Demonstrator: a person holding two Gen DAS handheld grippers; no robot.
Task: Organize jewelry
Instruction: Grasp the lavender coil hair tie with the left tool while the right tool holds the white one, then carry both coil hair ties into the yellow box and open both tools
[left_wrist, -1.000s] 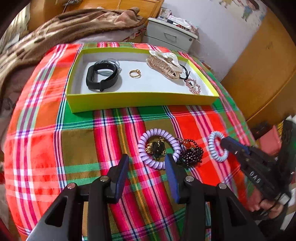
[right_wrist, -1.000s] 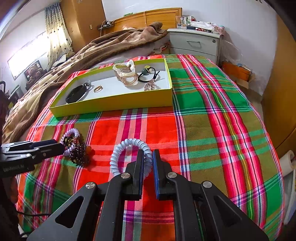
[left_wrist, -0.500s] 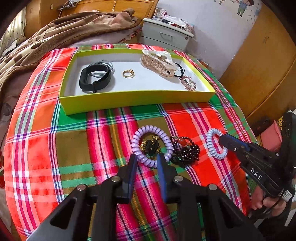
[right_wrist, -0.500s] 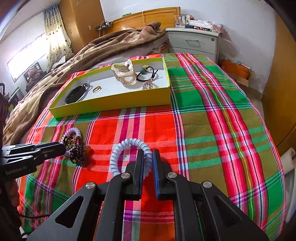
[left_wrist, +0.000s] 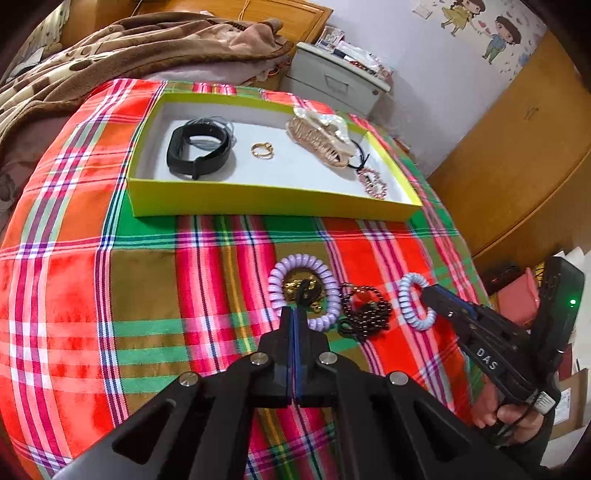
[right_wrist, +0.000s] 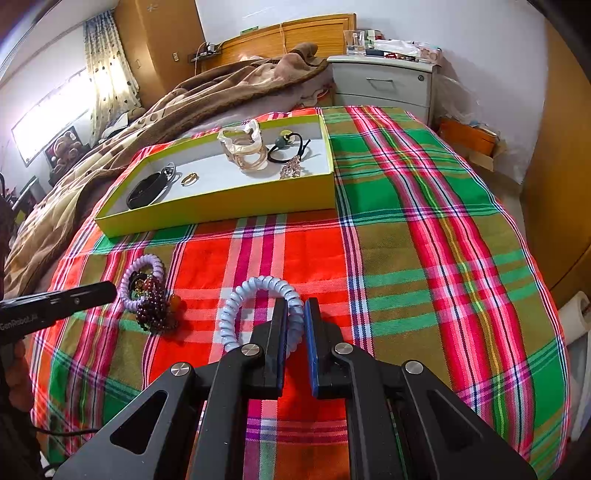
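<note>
My left gripper (left_wrist: 294, 313) is shut, its tips at the near edge of a purple coil hair tie (left_wrist: 277, 273) that rings a black and gold trinket (left_wrist: 303, 288); whether it grips anything I cannot tell. A dark bead bracelet (left_wrist: 365, 314) lies right of it. My right gripper (right_wrist: 294, 308) is shut on a pale blue coil hair tie (right_wrist: 236, 306), also seen in the left wrist view (left_wrist: 406, 295). The yellow-green tray (left_wrist: 273, 201) behind holds a black band (left_wrist: 195, 149), a gold ring (left_wrist: 261, 150), a beige hair claw (left_wrist: 317, 138) and a pink bead piece (left_wrist: 373, 182).
Everything lies on a plaid cloth (right_wrist: 424, 258) over a round-edged surface. A brown blanket (right_wrist: 221, 85) is heaped behind the tray. A grey nightstand (right_wrist: 384, 81) stands at the back right, and wooden furniture (left_wrist: 517, 147) is on the right.
My left gripper has closed from open to shut and moved forward to the purple hair tie. My right gripper stays shut on the blue hair tie, hardly moved.
</note>
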